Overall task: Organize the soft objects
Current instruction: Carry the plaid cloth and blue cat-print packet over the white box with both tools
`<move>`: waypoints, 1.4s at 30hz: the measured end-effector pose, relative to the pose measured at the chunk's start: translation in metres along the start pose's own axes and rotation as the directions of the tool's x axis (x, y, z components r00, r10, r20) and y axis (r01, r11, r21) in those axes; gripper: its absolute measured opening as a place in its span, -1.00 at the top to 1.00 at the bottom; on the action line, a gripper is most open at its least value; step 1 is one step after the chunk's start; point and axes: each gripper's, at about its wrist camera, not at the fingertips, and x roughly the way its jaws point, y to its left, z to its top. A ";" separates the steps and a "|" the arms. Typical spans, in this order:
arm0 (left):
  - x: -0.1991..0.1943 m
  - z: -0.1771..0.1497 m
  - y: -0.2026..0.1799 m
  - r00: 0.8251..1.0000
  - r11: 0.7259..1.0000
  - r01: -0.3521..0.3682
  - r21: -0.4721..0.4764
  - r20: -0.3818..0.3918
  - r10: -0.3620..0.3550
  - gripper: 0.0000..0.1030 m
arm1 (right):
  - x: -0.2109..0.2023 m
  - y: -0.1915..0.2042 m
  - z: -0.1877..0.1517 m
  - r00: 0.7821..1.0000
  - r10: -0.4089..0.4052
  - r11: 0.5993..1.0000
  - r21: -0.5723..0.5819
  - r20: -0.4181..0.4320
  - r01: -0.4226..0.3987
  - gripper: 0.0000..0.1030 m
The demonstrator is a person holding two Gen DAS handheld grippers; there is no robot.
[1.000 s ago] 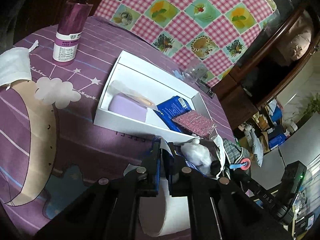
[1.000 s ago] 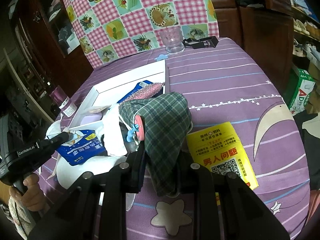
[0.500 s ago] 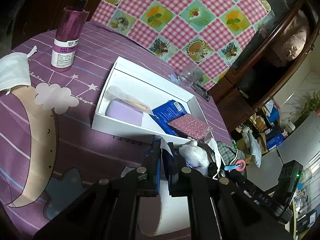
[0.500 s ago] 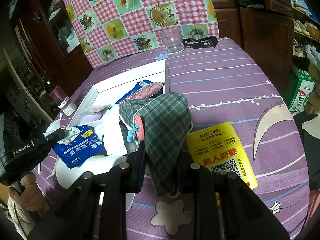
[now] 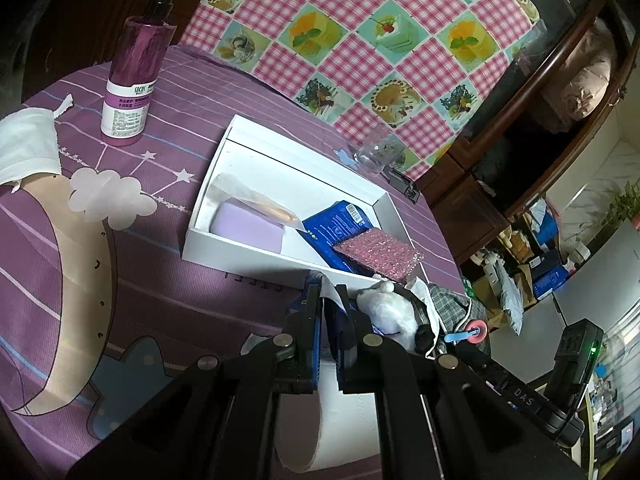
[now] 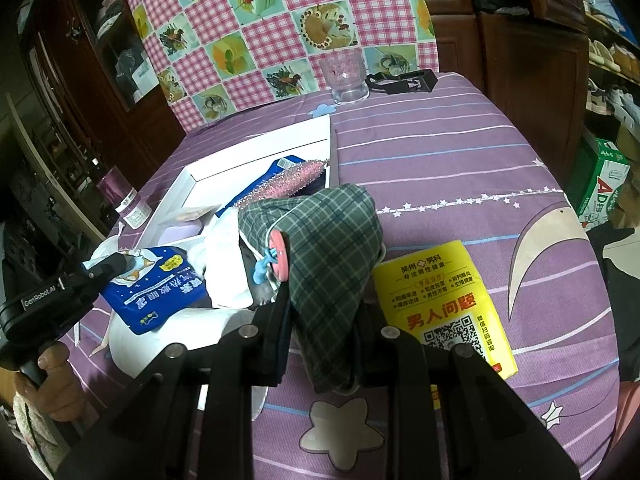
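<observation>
My left gripper (image 5: 329,304) is shut on the edge of a blue printed sachet (image 6: 156,288), held over a white paper roll (image 5: 300,420). My right gripper (image 6: 320,304) is shut on a green plaid cloth (image 6: 332,240), lifted off the table; a pink disc with a blue clip (image 6: 276,258) hangs on the cloth. A white plush toy (image 5: 388,312) lies between the two grippers. Behind them the white box (image 5: 280,152) holds a lilac pad (image 5: 248,226), a blue pack (image 5: 336,232), a pink glittery sponge (image 5: 378,254) and a clear wrapper.
A purple pump bottle (image 5: 130,88) and a white mask (image 5: 24,148) sit at the table's far left. A glass (image 6: 346,76) and a black clip (image 6: 404,80) stand by the checked chair back. A yellow leaflet (image 6: 440,304) lies right of the plaid cloth.
</observation>
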 end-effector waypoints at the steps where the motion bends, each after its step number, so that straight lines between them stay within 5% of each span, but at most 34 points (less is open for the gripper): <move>1: -0.001 0.000 -0.001 1.000 1.000 0.002 0.003 0.002 -0.002 0.92 | -0.001 -0.001 -0.001 1.000 -0.001 1.000 0.000 -0.001 0.001 0.50; 16: -0.018 0.006 -0.023 0.997 0.997 0.064 0.038 0.035 -0.065 0.95 | -0.016 0.001 0.006 0.999 0.030 1.000 0.006 0.036 -0.030 0.50; 31: -0.052 0.032 -0.063 0.993 0.990 0.094 0.100 0.068 -0.102 0.96 | -0.069 0.033 0.048 0.996 0.037 0.998 -0.052 0.076 -0.033 0.50; 42: -0.048 0.054 -0.072 0.991 0.989 0.102 0.109 0.073 -0.110 0.96 | -0.055 0.047 0.079 0.995 0.089 0.996 -0.026 0.052 -0.087 0.49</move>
